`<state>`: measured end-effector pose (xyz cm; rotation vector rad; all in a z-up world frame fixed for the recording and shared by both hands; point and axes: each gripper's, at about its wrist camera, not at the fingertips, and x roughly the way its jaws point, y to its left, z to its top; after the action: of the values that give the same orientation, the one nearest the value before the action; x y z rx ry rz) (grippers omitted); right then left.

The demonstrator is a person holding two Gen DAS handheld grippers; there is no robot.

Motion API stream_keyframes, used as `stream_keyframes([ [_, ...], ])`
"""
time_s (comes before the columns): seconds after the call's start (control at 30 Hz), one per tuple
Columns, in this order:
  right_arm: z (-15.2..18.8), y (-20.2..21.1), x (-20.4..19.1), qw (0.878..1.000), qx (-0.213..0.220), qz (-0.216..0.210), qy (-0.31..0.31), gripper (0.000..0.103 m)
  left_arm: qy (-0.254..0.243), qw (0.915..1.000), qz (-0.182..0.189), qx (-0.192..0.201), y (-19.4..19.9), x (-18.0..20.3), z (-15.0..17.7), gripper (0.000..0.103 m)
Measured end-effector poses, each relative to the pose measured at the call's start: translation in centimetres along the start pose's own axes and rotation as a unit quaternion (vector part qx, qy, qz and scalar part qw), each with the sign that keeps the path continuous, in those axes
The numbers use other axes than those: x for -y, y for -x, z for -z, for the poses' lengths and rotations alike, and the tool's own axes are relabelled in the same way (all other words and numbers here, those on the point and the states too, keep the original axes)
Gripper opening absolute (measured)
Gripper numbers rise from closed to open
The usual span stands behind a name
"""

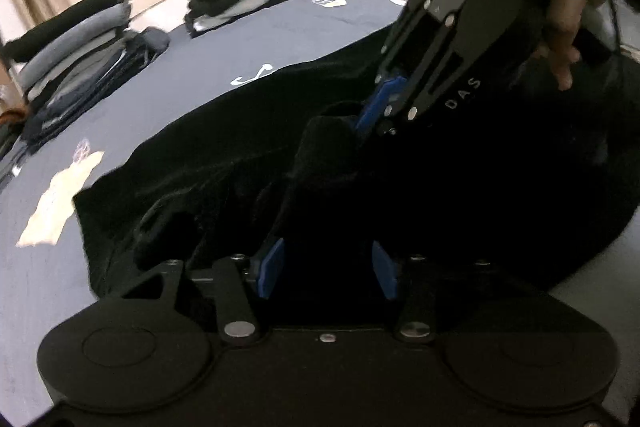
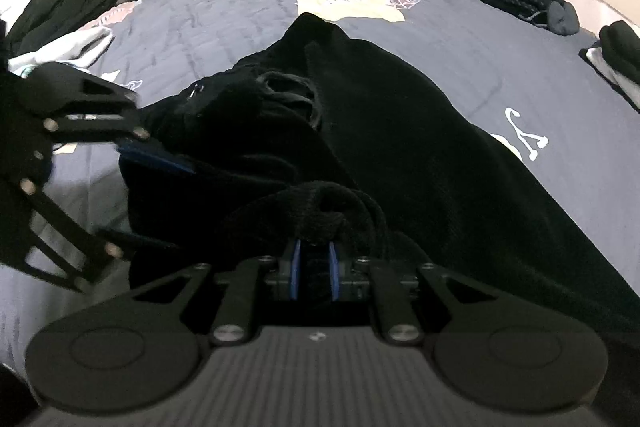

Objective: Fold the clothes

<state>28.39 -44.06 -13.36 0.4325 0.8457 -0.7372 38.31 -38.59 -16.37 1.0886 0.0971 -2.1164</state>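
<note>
The left gripper [image 1: 326,263] has its jaws half apart, apparently free of the black garment [image 2: 400,147] lying just ahead on the bed [image 2: 240,27]. The right gripper [image 2: 315,267], nearer, pinches a fold at the near edge; the garment runs away to the far left.

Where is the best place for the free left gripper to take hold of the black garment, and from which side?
Judging from the right wrist view: the black garment peaks in a raised corner on the bedspread; the left gripper could pinch it from above.
</note>
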Motion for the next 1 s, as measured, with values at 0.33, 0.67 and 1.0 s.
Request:
stream_keyframes([
  [0.33, 0.2, 0.3, 1.0, 0.999, 0.001, -0.025, -0.023, 0.013, -0.02, 0.9974, 0.049, -0.049, -3.2, 1.0, 0.3, 0.023],
  [0.67, 0.2, 0.6, 0.5, 1.0, -0.005, -0.004, 0.013, 0.013, 0.049, 0.9963, 0.059, -0.039, 0.7, -0.6, 1.7, 0.0],
  [1.0, 0.2, 0.7, 0.7, 1.0, -0.009, -0.007, 0.008, 0.015, -0.019, 0.9997, -0.007, -0.015, 2.6, -0.5, 0.9, 0.047],
])
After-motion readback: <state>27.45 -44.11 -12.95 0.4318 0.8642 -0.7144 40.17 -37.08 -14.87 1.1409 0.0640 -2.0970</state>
